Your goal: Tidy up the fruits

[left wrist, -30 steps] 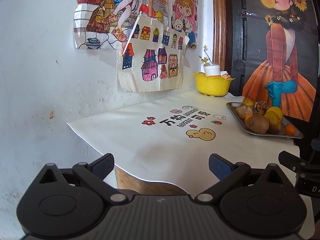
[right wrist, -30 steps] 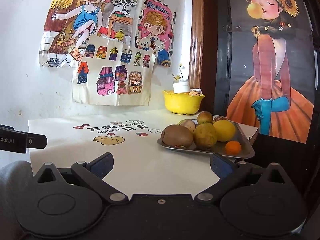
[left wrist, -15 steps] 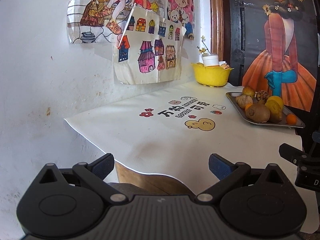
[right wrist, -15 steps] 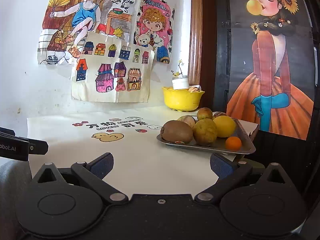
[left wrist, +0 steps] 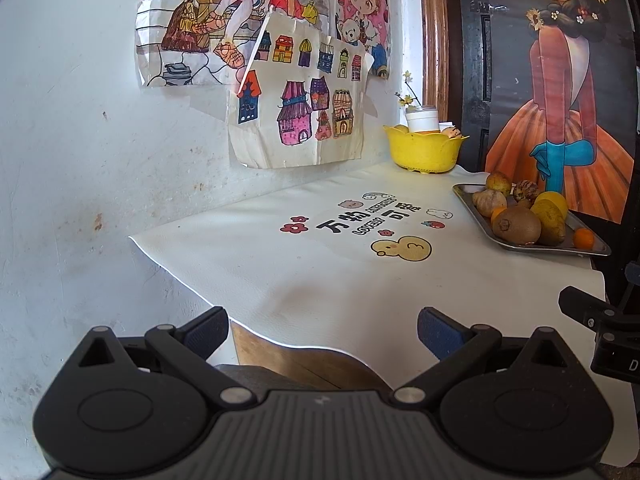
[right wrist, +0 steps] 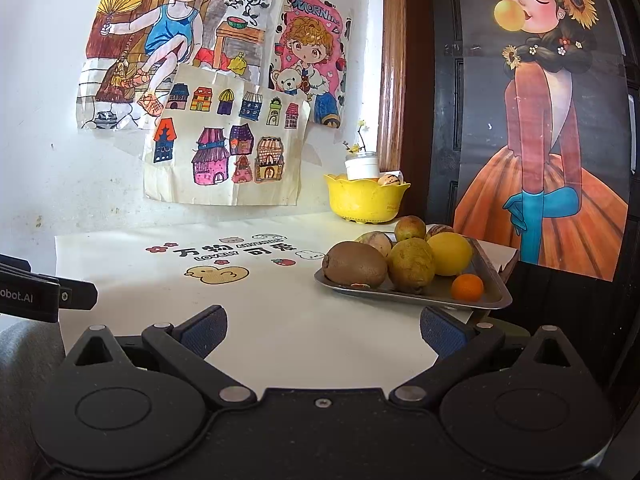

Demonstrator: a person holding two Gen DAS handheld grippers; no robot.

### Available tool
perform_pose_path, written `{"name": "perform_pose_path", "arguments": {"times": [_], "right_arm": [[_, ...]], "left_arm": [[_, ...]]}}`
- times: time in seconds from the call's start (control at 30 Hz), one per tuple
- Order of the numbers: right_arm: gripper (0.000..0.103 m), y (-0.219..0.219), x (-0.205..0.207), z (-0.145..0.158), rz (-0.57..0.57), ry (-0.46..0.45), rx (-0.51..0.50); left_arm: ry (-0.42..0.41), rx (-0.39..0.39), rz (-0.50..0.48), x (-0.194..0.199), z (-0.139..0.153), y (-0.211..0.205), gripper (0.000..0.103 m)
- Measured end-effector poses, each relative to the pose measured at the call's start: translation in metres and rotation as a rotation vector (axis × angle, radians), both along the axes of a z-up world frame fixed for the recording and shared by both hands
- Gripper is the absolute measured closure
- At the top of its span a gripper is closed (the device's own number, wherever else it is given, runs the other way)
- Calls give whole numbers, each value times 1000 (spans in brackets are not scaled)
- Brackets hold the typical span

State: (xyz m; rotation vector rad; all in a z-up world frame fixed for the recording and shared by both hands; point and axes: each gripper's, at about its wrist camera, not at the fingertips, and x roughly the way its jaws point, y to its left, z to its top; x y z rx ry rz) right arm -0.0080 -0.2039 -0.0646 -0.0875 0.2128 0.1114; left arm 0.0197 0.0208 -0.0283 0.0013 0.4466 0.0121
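Right wrist view, entry one: metal tray [right wrist: 486,294] at the right near corner of the worktop [right wrist: 280,320], its near right corner close to or just over the worktop edge. Contents: kiwi [right wrist: 354,267], brownish-green pear-like fruit [right wrist: 411,266], yellow lemon-like fruit [right wrist: 450,254], small orange fruit [right wrist: 467,287], and further pieces behind, kind unclear. Yellow bowl [right wrist: 366,200] stands behind the tray against the wall, holding a white jar [right wrist: 362,166] and at least one fruit.

Right hand-held gripper [right wrist: 322,330]: jaws spread wide, nothing between them. Tray lies ahead and to the right, near but apart.

Left hand-held gripper [left wrist: 323,334]: jaws likewise wide, empty, hovering by the worktop's near left edge. Tray [left wrist: 472,204] lies well apart, forward and far right; bowl [left wrist: 424,152] beyond it.

Risks, as judged:
- Fruits are piled touching; lifting one may set round neighbours rolling off the shallow tray.
- Tray sits at the edge; a downward press on its near rim could tip or slide it off.
- Kiwi and the pear-like fruit look soft; a hard squeeze may bruise them.
- Small orange fruit is low and near the rim; jaws may strike metal first.
- Bowl is already partly filled by the jar, so placing room looks tight.
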Motion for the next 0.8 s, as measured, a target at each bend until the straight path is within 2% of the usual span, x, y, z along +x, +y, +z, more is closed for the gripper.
{"name": "perform_pose_path", "arguments": {"times": [0.8], "right_arm": [[1, 2, 0, 0, 1, 0, 0]], "left_arm": [[7, -2, 4, 0, -1, 3, 0]]}}
